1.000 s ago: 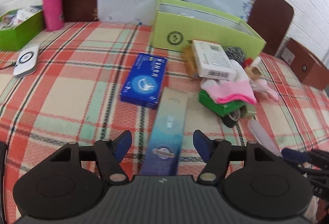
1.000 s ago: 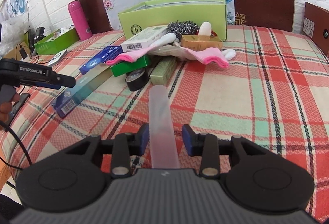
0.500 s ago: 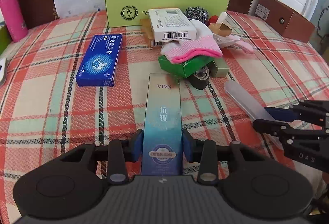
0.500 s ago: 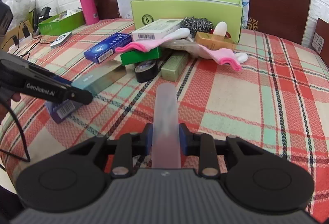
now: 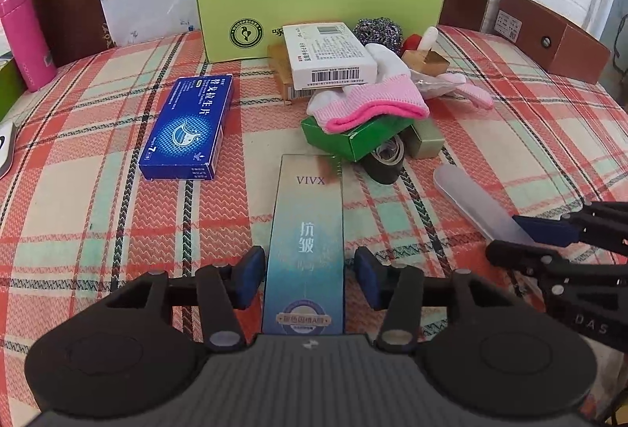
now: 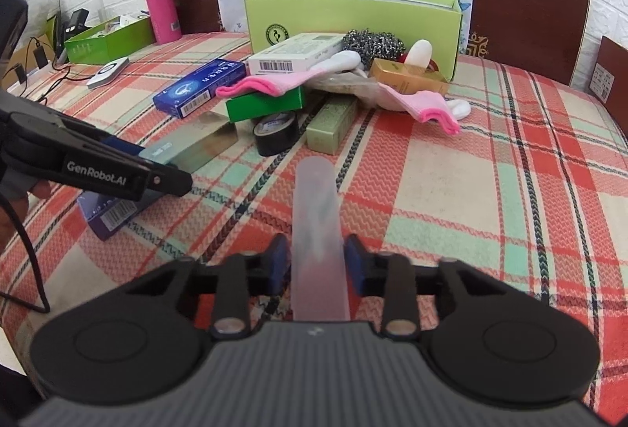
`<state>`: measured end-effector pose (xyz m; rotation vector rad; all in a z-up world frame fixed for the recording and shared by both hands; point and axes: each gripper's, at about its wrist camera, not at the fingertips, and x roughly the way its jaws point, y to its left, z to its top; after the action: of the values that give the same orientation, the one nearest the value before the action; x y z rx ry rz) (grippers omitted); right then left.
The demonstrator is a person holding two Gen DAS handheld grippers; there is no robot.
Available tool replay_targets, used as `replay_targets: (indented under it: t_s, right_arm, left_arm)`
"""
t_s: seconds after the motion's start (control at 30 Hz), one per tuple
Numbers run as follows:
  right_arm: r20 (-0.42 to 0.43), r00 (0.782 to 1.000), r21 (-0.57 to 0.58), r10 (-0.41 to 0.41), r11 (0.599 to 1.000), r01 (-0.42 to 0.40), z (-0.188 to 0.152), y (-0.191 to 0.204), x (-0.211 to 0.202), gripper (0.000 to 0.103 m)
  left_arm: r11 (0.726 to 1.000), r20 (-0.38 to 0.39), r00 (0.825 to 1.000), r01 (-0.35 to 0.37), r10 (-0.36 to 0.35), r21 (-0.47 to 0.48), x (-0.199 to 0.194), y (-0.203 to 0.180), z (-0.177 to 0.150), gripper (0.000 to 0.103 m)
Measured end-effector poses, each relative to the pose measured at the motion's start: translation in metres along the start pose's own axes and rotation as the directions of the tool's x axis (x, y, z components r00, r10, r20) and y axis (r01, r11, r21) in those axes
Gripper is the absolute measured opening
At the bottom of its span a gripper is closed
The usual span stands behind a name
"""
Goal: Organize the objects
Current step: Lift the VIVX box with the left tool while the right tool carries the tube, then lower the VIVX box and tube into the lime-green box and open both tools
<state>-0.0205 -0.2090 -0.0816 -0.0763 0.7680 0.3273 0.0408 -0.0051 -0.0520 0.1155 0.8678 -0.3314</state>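
Pointing down at the plaid tablecloth (image 5: pixel 98 215), the left gripper (image 5: pixel 310 272) straddles the long VIVX box (image 5: pixel 306 230); its jaws are opening, both pads just clear of the box's sides. The right gripper (image 6: pixel 316 264) also tilts downward, pads clamped on a frosted plastic case (image 6: pixel 318 215) lying on the cloth. Beyond sit a black tape roll (image 6: pixel 274 130), a green box (image 5: pixel 353 138) under pink socks (image 5: pixel 369 105), and a blue medicine box (image 5: pixel 186 126). Farthest stands the lime-green carton (image 5: pixel 314 11).

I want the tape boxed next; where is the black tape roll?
In the right wrist view the black tape roll sits centre-left, between the dark green box and the pale green box.
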Motion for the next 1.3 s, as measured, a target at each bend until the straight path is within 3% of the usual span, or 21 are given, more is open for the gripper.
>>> replay_targets:
  t_s: [0.03, 0.17, 0.37, 0.7, 0.93, 1.03, 1.3]
  right_arm:
    - [0.002, 1.000, 0.004, 0.003, 1.000, -0.003, 0.000, -0.001, -0.001, 0.027]
    - [0.019, 0.998, 0.070, 0.061, 0.996, -0.062, 0.002, -0.009, -0.011, 0.027]
    - [0.130, 0.985, 0.089, 0.112, 0.988, -0.124, 0.025, -0.021, -0.045, 0.027]
    - [0.316, 0.943, 0.085, 0.103, 0.987, -0.137, 0.101, -0.054, -0.061, 0.027]
    - [0.361, 0.931, 0.113, 0.056, 0.988, -0.103, 0.154, -0.079, -0.038, 0.027]
    - [0.371, 0.928, 0.112, 0.034, 0.990, -0.081, 0.177, -0.087, -0.021, 0.027]
    - [0.372, 0.928, 0.092, -0.031, 0.996, -0.003, 0.227, -0.108, 0.040, 0.027]
  left_arm:
    - [1.000, 0.003, 1.000, 0.006, -0.006, 0.000, -0.001, 0.000, 0.000, 0.040]
    - [0.998, 0.013, 0.999, 0.043, -0.042, -0.047, -0.009, 0.009, 0.001, 0.040]
    - [0.999, 0.119, 0.993, 0.029, -0.027, -0.018, -0.040, 0.017, 0.021, 0.040]
    - [0.999, 0.289, 0.957, 0.022, -0.033, 0.043, -0.064, 0.023, 0.094, 0.040]
    - [0.995, 0.304, 0.948, 0.089, -0.099, 0.048, -0.033, 0.027, 0.170, 0.040]
    - [0.995, 0.306, 0.947, 0.082, -0.096, 0.060, -0.012, 0.022, 0.202, 0.040]
    - [0.995, 0.247, 0.965, 0.070, -0.086, 0.073, 0.060, 0.020, 0.262, 0.040]
